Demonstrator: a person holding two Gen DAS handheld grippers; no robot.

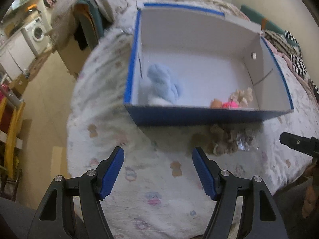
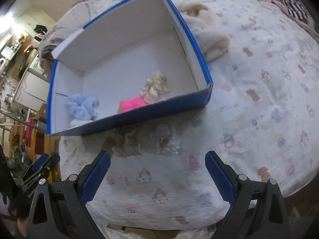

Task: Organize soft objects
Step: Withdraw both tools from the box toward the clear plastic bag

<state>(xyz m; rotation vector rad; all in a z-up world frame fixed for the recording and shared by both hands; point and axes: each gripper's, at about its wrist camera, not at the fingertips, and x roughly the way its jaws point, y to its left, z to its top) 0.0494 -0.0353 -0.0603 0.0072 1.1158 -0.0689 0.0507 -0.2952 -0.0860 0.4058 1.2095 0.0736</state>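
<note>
While both tools hover over the bed (image 2: 259, 99), the left hand-held gripper (image 1: 158, 169) stands wide and empty, and the right hand-held gripper (image 2: 157, 174) likewise wide, holding nothing.

Remaining item: beige scrunchie (image 2: 126, 142), lying on the sheet just outside the near wall of the blue box (image 2: 139, 115), beside a clear plastic packet (image 2: 167, 139) with something small inside. The right tool is nearer to both.

Handling judgement: scrunchie looks light, limp and compressible; no fragility. It should bunch under the pads, so pinch across the thick gathered ruffle, not a loose edge. Packet likely slick and crinkly; may slip.

Box contents: light blue scrunchie (image 2: 82, 105) at the left end with something white under it; pink soft item (image 2: 132, 103) and cream scrunchie (image 2: 156, 87) toward the right, against the near wall. Middle and far floor bare.

Cream fuzzy bundle (image 2: 209, 37) lies outside, beyond the box's right wall.
</note>
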